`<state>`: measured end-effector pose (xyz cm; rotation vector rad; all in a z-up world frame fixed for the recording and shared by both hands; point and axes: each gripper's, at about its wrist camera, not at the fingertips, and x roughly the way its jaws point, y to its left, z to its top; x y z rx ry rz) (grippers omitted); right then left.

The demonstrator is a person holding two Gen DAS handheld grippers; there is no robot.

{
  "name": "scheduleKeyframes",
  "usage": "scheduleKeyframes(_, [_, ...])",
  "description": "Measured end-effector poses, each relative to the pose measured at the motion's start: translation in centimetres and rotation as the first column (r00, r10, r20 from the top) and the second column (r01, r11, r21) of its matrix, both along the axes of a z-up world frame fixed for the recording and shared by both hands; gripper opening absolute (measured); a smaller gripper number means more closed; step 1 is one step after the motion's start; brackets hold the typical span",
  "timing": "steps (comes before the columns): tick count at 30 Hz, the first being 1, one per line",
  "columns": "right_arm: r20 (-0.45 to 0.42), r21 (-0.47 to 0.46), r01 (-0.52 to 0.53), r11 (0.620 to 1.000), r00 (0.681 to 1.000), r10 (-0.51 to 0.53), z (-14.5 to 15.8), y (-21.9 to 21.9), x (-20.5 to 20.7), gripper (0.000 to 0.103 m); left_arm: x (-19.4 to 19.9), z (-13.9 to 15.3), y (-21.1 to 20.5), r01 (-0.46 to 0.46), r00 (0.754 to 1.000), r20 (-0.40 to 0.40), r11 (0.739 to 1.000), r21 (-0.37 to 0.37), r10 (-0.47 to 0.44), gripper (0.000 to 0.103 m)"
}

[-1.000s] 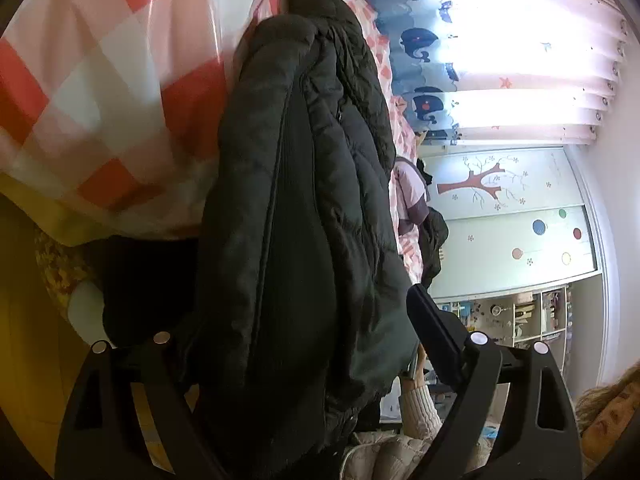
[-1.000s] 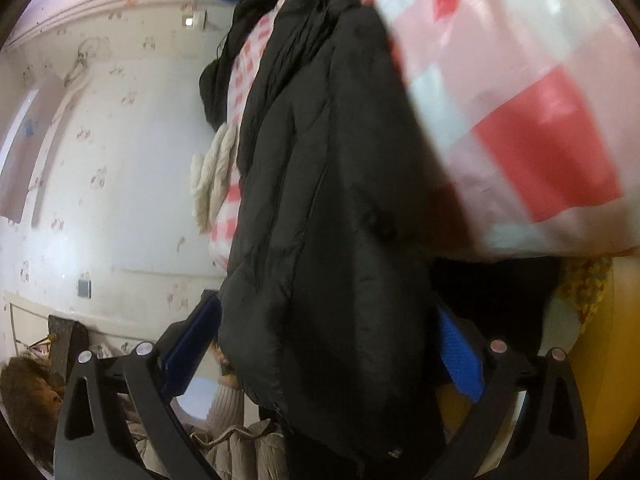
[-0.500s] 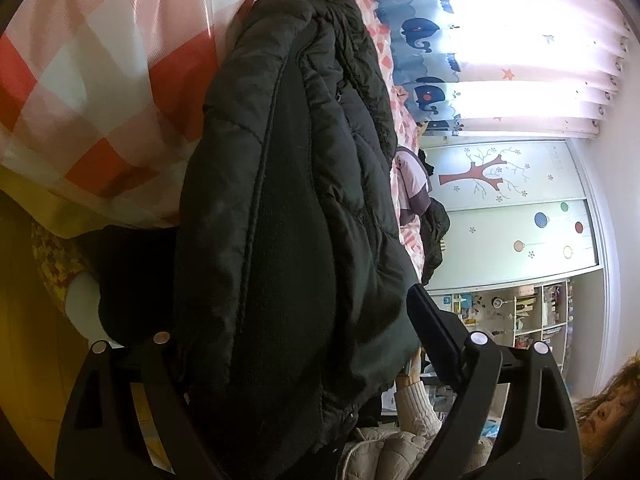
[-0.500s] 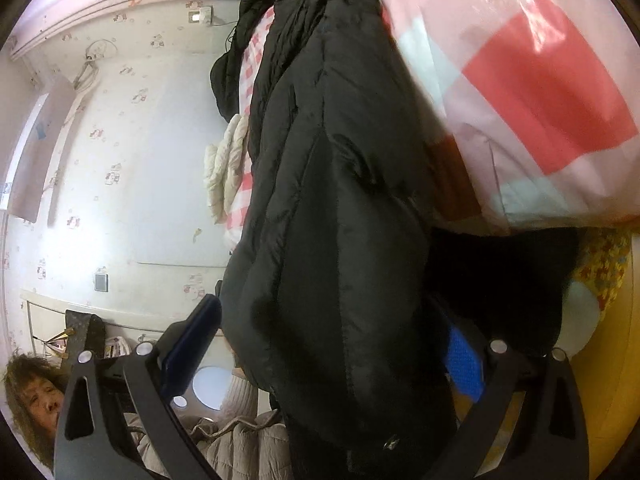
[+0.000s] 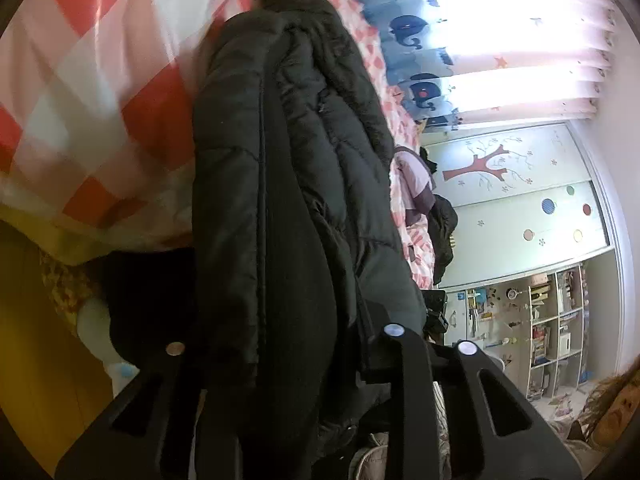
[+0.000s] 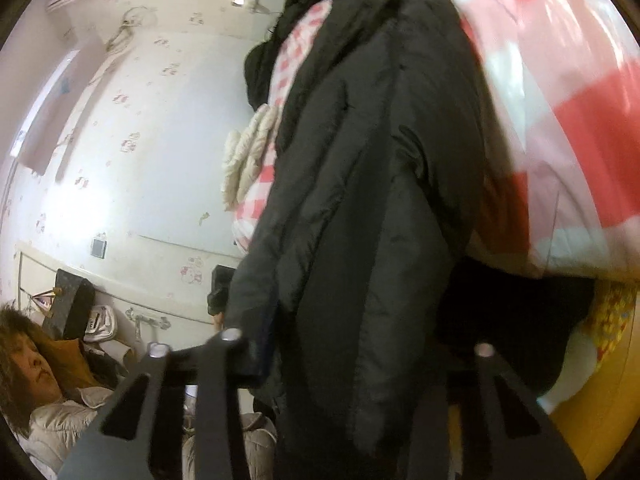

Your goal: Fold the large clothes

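Closed now — both pairs of fingers, which a second ago stood wide apart either side of the hanging cloth. In the left wrist view, left gripper (image 5: 280,344) pinched onto the near edge of the black padded jacket (image 5: 288,184), the two fingers drawn in until the quilted folds bulge out between and over them. Same story in the right wrist view: right gripper (image 6: 356,340) clamped on the jacket (image 6: 372,200), fabric swallowing most of the inner finger faces. Read as the grab step just completed, with the fold itself judged not yet made — the garment lying long and bunched along the bed, stretching away from both cameras, its near end draped over the bed's edge and held at two spots side by side. Likely next: lift and carry that held end over toward the far end, minding the slippery bulk that could slide out of a shallow pinch. Beneath it, a red-and-white checked bedspread (image 5: 88,92), soft and rumpled, with other dark clothes (image 5: 442,232) heaped farther along and a cream knitted piece (image 6: 248,160) at the bed's side. Around: a bright window with whale-print curtains (image 5: 420,40), a wardrobe with a tree decal (image 5: 488,168), open shelves (image 5: 536,320), patterned wallpaper (image 6: 132,140), and a seated person in a pale coat (image 6: 52,412) low in the corner.
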<state>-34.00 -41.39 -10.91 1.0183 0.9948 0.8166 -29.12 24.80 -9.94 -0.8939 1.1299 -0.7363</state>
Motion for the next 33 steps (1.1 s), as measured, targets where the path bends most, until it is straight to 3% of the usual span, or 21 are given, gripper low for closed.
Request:
scheduleKeyframes(2, [-0.005,0.008,-0.014,1.000,1.000,0.014,-0.2,0.3,0.1,0.035,0.0,-0.3,0.2,0.000,1.000,-0.003,1.000,-0.016,-0.001,0.022])
scheduleKeyframes(5, [-0.059,0.062,-0.012,0.998,0.998,0.016,-1.9,0.3,0.5,0.051,-0.1,-0.5,0.2,-0.014,1.000,-0.002,1.000,-0.025,0.014,0.021])
scheduleKeyframes(8, [-0.052,0.093,-0.017,0.996,0.998,0.022,-2.3,0.7,0.6,0.054,-0.3,-0.2,0.2,-0.028,1.000,0.002,0.999,-0.019,0.028,0.018])
scheduleKeyframes(10, [-0.006,0.097,0.001,0.995,1.000,-0.001,-1.5,0.8,0.6,0.048,-0.3,0.5,0.2,-0.038,0.999,0.010,0.999,-0.019,0.039,0.017])
scheduleKeyframes(12, [0.046,0.100,0.031,0.994,0.998,-0.035,-0.3,0.8,0.4,0.031,-0.5,1.3,0.2,-0.058,0.998,0.015,0.998,-0.018,0.058,0.016])
scheduleKeyframes(15, [0.126,0.116,0.066,0.991,0.989,-0.081,2.1,1.1,0.2,0.021,-1.0,3.8,0.1,-0.087,0.994,0.057,0.996,-0.028,0.088,0.013])
scheduleKeyframes(21, [0.259,0.232,0.074,0.970,0.956,-0.135,6.4,1.6,-0.7,0.019,-3.6,10.1,-0.5,-0.096,0.975,0.195,0.994,-0.049,0.104,0.008])
scheduleKeyframes(26, [0.337,0.342,0.074,0.937,0.921,-0.196,8.8,0.3,-3.4,0.019,-6.9,13.3,1.2,-0.110,0.958,0.253,0.989,-0.098,0.132,0.008])
scheduleKeyframes(29, [0.355,0.391,0.097,0.915,0.902,-0.247,9.1,-0.9,-5.4,0.019,-8.6,13.4,2.1,-0.120,0.957,0.251,0.986,-0.120,0.147,0.008])
scheduleKeyframes(33, [0.355,0.412,0.113,0.904,0.894,-0.273,9.1,-0.7,-7.1,0.019,-10.0,10.6,3.2,-0.154,0.966,0.184,0.976,-0.152,0.181,0.008])
